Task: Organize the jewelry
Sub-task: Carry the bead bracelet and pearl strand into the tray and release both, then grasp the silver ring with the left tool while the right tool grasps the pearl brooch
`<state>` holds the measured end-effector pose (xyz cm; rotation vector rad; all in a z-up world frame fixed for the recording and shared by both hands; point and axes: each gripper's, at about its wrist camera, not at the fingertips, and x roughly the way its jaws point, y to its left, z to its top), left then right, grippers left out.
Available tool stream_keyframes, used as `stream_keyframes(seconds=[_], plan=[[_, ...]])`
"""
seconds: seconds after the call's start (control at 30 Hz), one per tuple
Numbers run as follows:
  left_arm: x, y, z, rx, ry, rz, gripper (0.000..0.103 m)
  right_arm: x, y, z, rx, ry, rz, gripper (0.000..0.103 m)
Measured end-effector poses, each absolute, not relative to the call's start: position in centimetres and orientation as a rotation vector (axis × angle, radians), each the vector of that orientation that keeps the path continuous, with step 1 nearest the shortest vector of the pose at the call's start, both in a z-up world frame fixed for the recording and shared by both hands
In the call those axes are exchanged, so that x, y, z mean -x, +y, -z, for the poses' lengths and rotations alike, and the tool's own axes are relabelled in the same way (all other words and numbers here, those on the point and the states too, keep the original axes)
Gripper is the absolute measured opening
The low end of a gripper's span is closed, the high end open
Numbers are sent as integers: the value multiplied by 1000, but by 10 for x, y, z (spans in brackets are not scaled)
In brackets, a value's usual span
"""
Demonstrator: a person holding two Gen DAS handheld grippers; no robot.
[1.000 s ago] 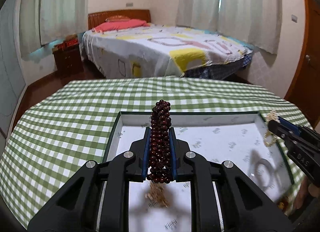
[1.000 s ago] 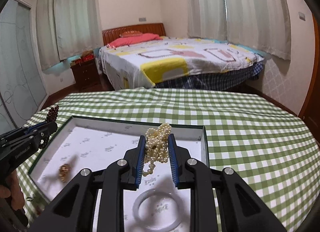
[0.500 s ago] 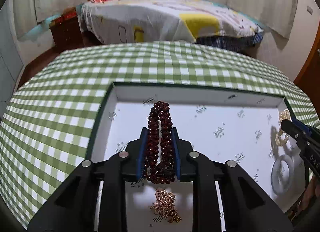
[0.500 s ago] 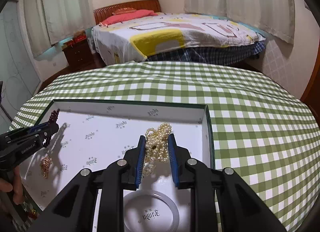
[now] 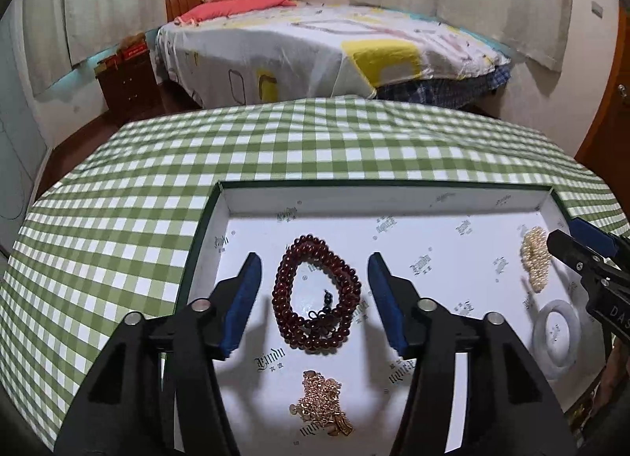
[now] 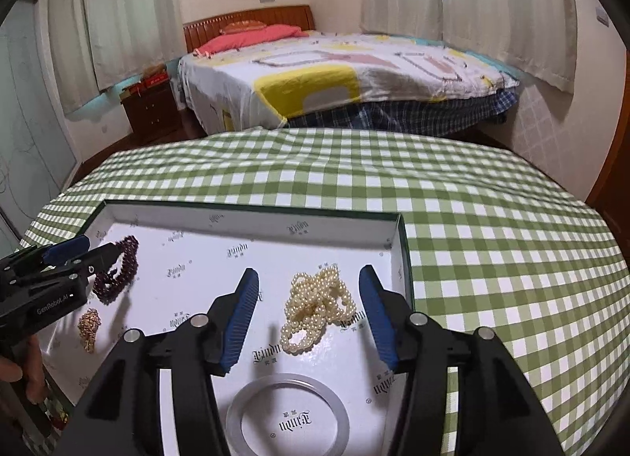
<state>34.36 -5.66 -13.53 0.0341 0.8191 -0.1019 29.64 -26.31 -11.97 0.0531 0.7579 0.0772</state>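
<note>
A white box lid point(image 5: 378, 200) point(image 6: 252, 219) with a dark green rim lies on the checked table. A dark red bead bracelet point(image 5: 315, 298) point(image 6: 118, 273) lies in it, between the fingers of my open left gripper point(image 5: 313, 298) point(image 6: 84, 251). A pearl strand point(image 6: 317, 308) point(image 5: 535, 257) lies in the lid between the fingers of my open right gripper point(image 6: 309, 310) point(image 5: 567, 237). A gold chain point(image 5: 323, 408) point(image 6: 88, 324) and a pale bangle point(image 6: 289, 416) point(image 5: 557, 338) also lie in the lid.
The green-and-white checked tablecloth point(image 5: 118, 219) point(image 6: 492, 239) covers the table around the lid. A bed point(image 5: 315, 42) and a wooden nightstand point(image 5: 126, 78) stand beyond the table's far edge. A hand point(image 6: 23, 365) holds the left gripper.
Both grippers have opened and let go: the red bead bracelet and the pearl strand now lie on the floor of the lid. Both views have tilted back up.
</note>
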Motion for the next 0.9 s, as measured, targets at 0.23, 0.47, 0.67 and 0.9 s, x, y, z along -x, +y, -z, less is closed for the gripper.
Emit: stream_keyframes(seconds=[0.23, 0.47, 0.67, 0.9], plan=[[-319, -49, 116, -7, 731, 103, 57, -274, -261, 97, -56, 661, -76, 53], [-278, -33, 89, 16, 630, 80, 57, -243, -254, 79, -58, 597, -71, 53], [-242, -23, 76, 3, 571, 55, 57, -208, -249, 72, -71, 565, -64, 53], [-202, -1, 78, 39, 573, 21, 57, -172, -243, 85, -68, 583, -67, 53]])
